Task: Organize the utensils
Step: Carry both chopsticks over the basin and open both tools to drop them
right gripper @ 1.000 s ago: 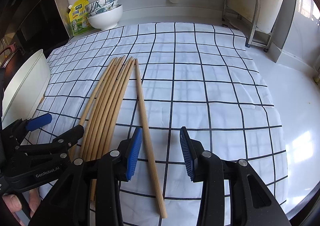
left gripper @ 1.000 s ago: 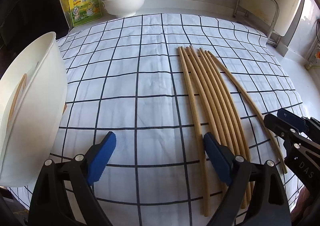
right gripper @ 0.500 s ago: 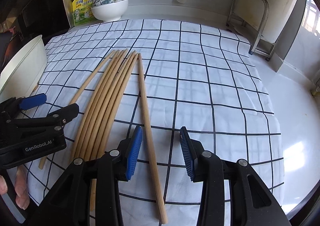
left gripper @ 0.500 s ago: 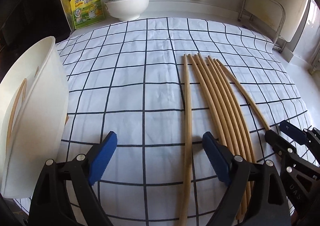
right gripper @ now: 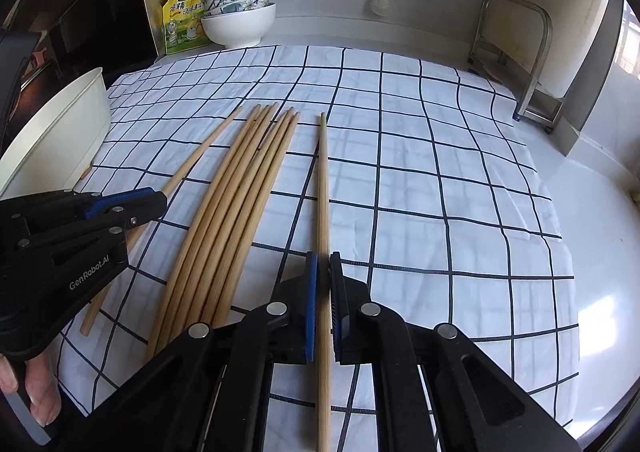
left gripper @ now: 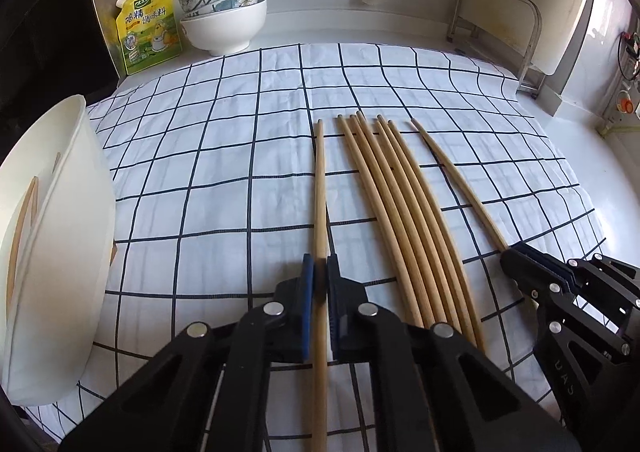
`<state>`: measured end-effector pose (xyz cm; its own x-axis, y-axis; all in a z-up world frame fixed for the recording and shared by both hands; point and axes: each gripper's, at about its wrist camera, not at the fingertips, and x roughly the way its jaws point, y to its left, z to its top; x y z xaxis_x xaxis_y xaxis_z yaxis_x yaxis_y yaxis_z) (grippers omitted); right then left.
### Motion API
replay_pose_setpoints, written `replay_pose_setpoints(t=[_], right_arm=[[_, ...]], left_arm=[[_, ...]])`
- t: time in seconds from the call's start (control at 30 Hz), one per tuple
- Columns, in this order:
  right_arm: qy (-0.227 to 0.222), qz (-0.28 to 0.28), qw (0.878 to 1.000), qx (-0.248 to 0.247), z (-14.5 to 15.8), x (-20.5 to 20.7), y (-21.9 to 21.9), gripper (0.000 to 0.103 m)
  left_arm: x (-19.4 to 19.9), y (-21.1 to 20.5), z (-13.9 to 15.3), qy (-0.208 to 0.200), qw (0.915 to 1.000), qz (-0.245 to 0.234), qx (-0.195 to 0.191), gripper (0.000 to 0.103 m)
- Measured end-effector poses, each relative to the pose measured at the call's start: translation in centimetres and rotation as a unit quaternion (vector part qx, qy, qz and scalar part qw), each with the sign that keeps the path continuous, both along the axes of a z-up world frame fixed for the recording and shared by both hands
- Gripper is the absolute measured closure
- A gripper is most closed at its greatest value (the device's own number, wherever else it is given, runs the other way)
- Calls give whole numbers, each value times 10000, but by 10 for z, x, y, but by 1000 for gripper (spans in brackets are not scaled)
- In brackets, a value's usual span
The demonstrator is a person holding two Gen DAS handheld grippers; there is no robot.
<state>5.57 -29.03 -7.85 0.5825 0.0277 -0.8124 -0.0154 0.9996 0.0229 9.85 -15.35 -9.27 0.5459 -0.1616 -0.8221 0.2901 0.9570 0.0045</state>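
Several long wooden chopsticks [left gripper: 404,220] lie side by side on a white checked cloth [left gripper: 208,180]. My left gripper [left gripper: 319,284] is shut on the leftmost chopstick [left gripper: 320,188], apart from the bunch. My right gripper [right gripper: 324,276] is shut on the rightmost chopstick [right gripper: 323,188]. The right gripper shows in the left wrist view [left gripper: 516,260], the left gripper in the right wrist view [right gripper: 158,202]. A white holder [left gripper: 52,244] at the left has chopsticks inside.
A yellow seasoning pouch [left gripper: 146,28] and stacked bowls [left gripper: 224,18] stand at the back left. A metal rack [left gripper: 504,28] stands at the back right. The white counter [right gripper: 592,236] lies right of the cloth.
Both grippers have closed from open, each on an outer chopstick. The two outer chopsticks now lie farther from the bunch.
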Motion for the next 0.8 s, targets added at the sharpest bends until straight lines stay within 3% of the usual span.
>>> replay_pose_setpoints(t=[0.3, 0.8], right_arm=[[-57, -121, 9992, 382, 8, -3, -7, 97], [-577, -282, 9966, 512, 64, -14, 22, 97]], left_arm=[[-8, 14, 5, 62, 9997, 46, -234, 96], [-27, 60, 61, -403, 9952, 14, -888, 96]])
